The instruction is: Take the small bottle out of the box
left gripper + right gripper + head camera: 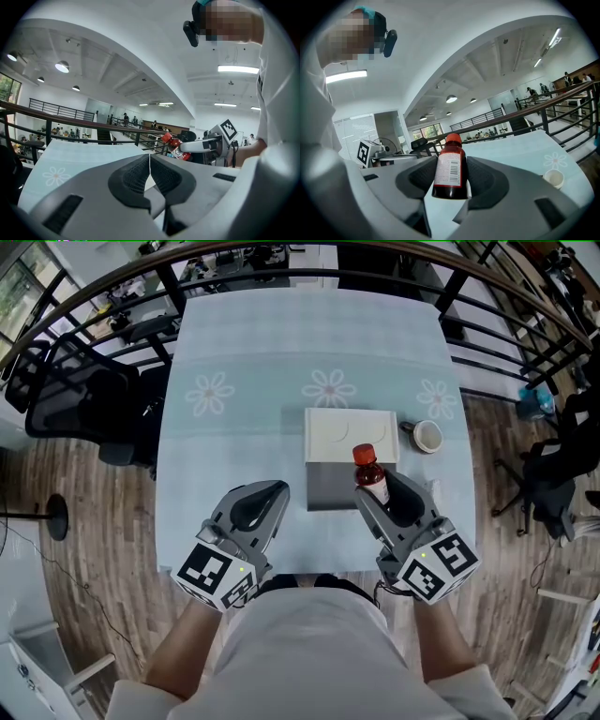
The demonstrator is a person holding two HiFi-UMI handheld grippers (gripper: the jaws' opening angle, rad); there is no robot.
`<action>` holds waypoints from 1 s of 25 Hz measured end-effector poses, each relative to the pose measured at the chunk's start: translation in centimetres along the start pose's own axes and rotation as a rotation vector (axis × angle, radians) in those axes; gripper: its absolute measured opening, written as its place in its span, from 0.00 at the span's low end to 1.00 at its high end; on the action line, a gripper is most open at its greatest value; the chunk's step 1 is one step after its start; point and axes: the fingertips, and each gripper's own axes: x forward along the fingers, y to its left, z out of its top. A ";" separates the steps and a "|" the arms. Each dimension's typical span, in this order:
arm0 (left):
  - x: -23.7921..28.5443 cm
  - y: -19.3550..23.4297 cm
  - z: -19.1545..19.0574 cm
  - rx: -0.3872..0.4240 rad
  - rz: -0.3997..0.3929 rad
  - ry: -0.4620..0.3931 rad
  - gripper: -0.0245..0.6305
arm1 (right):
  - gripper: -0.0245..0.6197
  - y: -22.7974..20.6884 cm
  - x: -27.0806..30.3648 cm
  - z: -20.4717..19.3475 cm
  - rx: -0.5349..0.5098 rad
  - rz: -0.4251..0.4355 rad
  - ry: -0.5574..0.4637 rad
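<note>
A small dark-red bottle (372, 478) with a red cap and a white label stands upright between the jaws of my right gripper (373, 495), which is shut on it; it fills the middle of the right gripper view as the bottle (450, 168). The bottle is lifted above the open grey box (336, 486), whose white lid (350, 434) lies folded back behind it. My left gripper (270, 495) hangs to the left of the box, jaws shut together with nothing in them, as its own view shows at the left gripper (149, 163). That view also catches the bottle (177, 143).
A pale blue tablecloth with flower prints covers the table (244, 381). A small white cup (427, 436) stands right of the box lid. Black office chairs (80, 390) sit left of the table, and a railing (525, 324) curves behind it.
</note>
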 end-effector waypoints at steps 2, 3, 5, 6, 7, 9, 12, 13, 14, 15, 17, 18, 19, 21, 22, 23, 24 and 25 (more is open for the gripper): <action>-0.1 0.0 0.0 -0.002 0.002 -0.001 0.07 | 0.37 0.1 0.0 0.1 -0.002 0.002 -0.001; -0.1 0.0 0.0 -0.003 0.003 -0.002 0.07 | 0.37 0.2 -0.1 0.1 -0.003 0.003 -0.001; -0.1 -0.1 0.0 -0.004 0.004 -0.003 0.07 | 0.37 0.2 -0.1 0.1 -0.004 0.002 0.000; -0.1 -0.1 -0.1 -0.004 0.004 -0.002 0.07 | 0.37 0.1 -0.1 0.0 -0.004 0.002 0.000; -0.1 -0.1 -0.1 -0.004 0.004 -0.002 0.07 | 0.37 0.1 -0.1 0.0 -0.004 0.003 0.000; -0.1 -0.2 -0.1 -0.004 0.004 -0.002 0.07 | 0.37 0.2 0.0 0.0 -0.003 0.004 0.000; -0.2 -0.2 0.0 -0.004 0.005 0.000 0.07 | 0.37 0.3 0.0 0.1 -0.001 0.006 0.000; -0.2 -0.2 0.0 -0.005 0.006 0.001 0.07 | 0.37 0.4 0.0 0.1 -0.001 0.006 0.001; -0.3 -0.2 0.1 -0.005 0.007 0.001 0.07 | 0.37 0.4 0.0 0.1 -0.001 0.006 0.001; -0.3 -0.2 0.1 -0.006 0.008 0.001 0.07 | 0.37 0.4 0.0 0.1 -0.002 0.007 0.002; -0.4 -0.1 0.1 -0.007 0.009 0.001 0.07 | 0.37 0.5 0.0 0.1 -0.003 0.008 0.004; -0.4 -0.1 0.1 -0.008 0.009 0.001 0.07 | 0.37 0.5 0.1 0.0 -0.003 0.007 0.005; -0.4 0.0 0.0 -0.009 0.009 0.001 0.07 | 0.37 0.5 0.2 0.0 -0.003 0.007 0.007; -0.5 0.1 -0.1 -0.010 0.010 0.001 0.07 | 0.37 0.5 0.4 -0.1 -0.003 0.007 0.011; -0.5 0.1 -0.1 -0.011 0.010 0.001 0.07 | 0.37 0.5 0.4 -0.2 -0.003 0.008 0.012; -0.5 0.1 -0.1 -0.012 0.011 0.001 0.07 | 0.37 0.6 0.4 -0.2 -0.003 0.009 0.013; -0.4 0.1 -0.1 -0.012 0.011 0.001 0.07 | 0.37 0.6 0.5 -0.3 -0.002 0.010 0.014; -0.4 0.2 -0.2 -0.013 0.012 0.002 0.07 | 0.37 0.6 0.5 -0.3 -0.002 0.010 0.015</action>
